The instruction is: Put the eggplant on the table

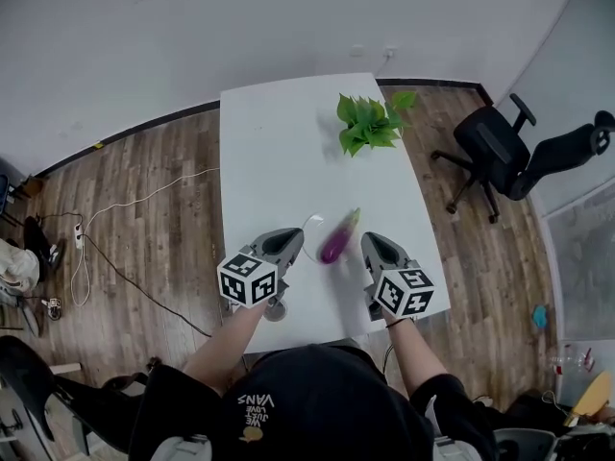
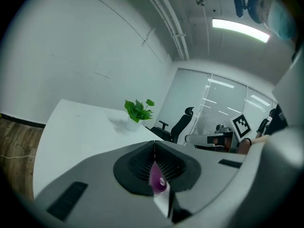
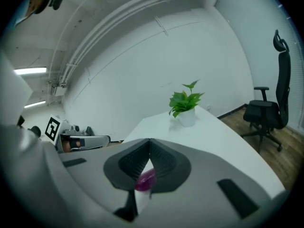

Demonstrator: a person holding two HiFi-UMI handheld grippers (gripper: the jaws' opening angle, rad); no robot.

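The purple eggplant [image 1: 339, 238] lies on the white table [image 1: 269, 142] near its front edge, slightly blurred, stem end pointing away from me. It sits between my two grippers and touches neither. My left gripper [image 1: 296, 235] is just to its left and my right gripper [image 1: 370, 241] just to its right, both low over the table. In the left gripper view the jaws meet at the tips [image 2: 154, 144], and a sliver of purple [image 2: 157, 177] shows in the gap below them. The right gripper view shows the same: tips closed [image 3: 149, 140], purple [image 3: 145, 179] in the gap.
A potted green plant [image 1: 370, 123] stands at the table's far right. A black office chair [image 1: 500, 157] is on the wooden floor to the right of the table. A white cable [image 1: 125, 209] trails over the floor on the left.
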